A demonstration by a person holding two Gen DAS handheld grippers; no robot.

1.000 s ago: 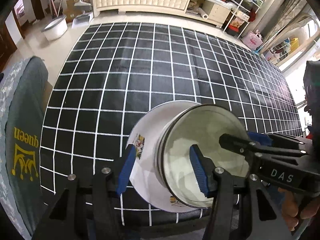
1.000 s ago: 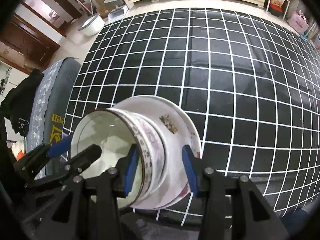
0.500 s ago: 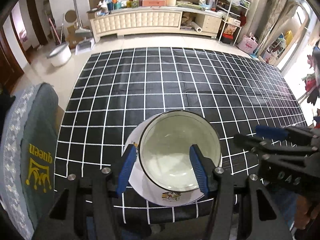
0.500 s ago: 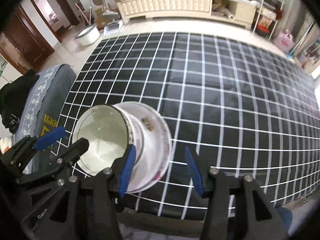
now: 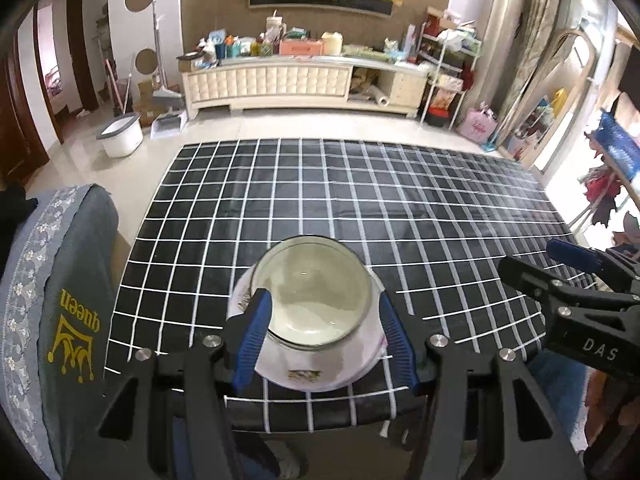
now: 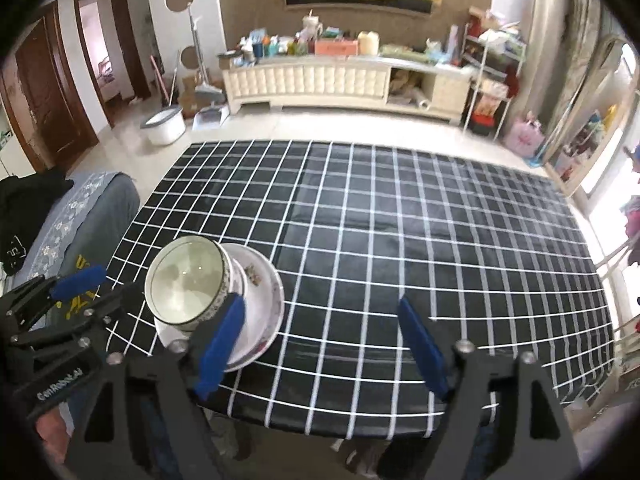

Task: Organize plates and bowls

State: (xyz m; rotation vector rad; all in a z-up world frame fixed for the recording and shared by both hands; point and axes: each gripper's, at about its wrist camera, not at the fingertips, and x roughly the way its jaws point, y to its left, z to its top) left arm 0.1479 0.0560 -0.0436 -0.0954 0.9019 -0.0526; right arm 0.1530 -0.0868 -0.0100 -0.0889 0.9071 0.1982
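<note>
Sitting near the front-left edge of the table (image 5: 440, 208), a white bowl (image 5: 316, 300) was stacked on a floral-print plate (image 5: 320, 376), both resting on the black cloth with white grid lines. Left tongs (image 5: 324, 340) hovered above the stack with blue pads apart, bowl seen between them but no pad pressing on it, so nothing held. Right tongs (image 6: 320, 344) were opening, pads wide apart, only bare checkered cloth between them; the stack (image 6: 188, 284) lay just left of its left pad, which overlapped the plate rim in view, contact unclear. Grey cushion (image 5: 68, 312) with yellow "queen" print sat beside the table's left edge. White basin (image 5: 120, 136) stood on the floor well beyond.
</note>
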